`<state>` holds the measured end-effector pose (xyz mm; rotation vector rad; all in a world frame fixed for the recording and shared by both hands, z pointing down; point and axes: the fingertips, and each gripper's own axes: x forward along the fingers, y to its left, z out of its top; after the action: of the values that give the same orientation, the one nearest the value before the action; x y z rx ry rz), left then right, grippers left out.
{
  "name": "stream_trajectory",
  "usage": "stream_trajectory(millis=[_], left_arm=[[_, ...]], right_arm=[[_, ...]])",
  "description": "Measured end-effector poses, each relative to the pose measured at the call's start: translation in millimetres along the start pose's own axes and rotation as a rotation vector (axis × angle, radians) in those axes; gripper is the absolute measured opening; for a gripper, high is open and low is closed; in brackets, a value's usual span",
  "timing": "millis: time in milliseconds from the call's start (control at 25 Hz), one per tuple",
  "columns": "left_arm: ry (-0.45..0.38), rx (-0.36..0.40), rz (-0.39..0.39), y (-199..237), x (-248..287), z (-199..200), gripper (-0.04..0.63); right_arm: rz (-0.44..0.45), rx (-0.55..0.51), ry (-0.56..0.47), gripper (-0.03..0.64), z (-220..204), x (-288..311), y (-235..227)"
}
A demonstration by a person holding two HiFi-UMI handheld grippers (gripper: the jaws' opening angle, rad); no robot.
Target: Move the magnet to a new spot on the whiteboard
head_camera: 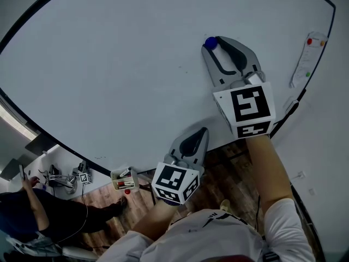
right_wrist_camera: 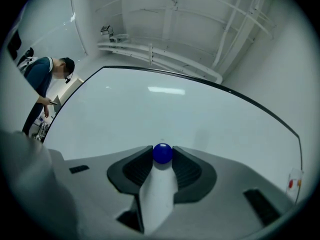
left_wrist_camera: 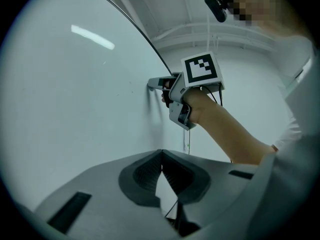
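The small round blue magnet point(right_wrist_camera: 162, 153) is pinched between the jaw tips of the right gripper point(right_wrist_camera: 162, 159), against the glossy white whiteboard point(right_wrist_camera: 165, 109). The left gripper point(left_wrist_camera: 161, 156) is held closed and empty. The grasp seems made; the shift to a new spot and the release are judged still to be done.

Your left gripper point(head_camera: 204, 130) and right gripper point(head_camera: 214, 40): grey moulded shells, tapering toward tips, dark rectangular slot point(right_wrist_camera: 257, 206) sunk in upper face. Jaw insides carried dark ribbed pads point(right_wrist_camera: 137, 168). Each gripper was backed by white cube printed with black square markers: left cube point(head_camera: 174, 183) at 6 o'clock of head view, right cube point(head_camera: 248, 109) at 3 o'clock. You wore white short-sleeved shirt point(head_camera: 283, 217). Thin black cables point(left_wrist_camera: 216, 90) ran beside right cube. Black camera point(left_wrist_camera: 215, 6) sat at your head.
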<state>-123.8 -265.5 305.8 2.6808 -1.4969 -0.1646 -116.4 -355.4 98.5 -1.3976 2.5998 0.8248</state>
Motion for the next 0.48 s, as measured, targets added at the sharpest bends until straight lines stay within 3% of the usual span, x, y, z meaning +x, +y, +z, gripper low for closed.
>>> stream_trajectory(millis=[480], left_arm=[[0.009,-0.006,-0.038,-14,8,-7,0.012]], right_arm=[[-0.012,0.059,-0.020,0.129,-3,-34,-20]])
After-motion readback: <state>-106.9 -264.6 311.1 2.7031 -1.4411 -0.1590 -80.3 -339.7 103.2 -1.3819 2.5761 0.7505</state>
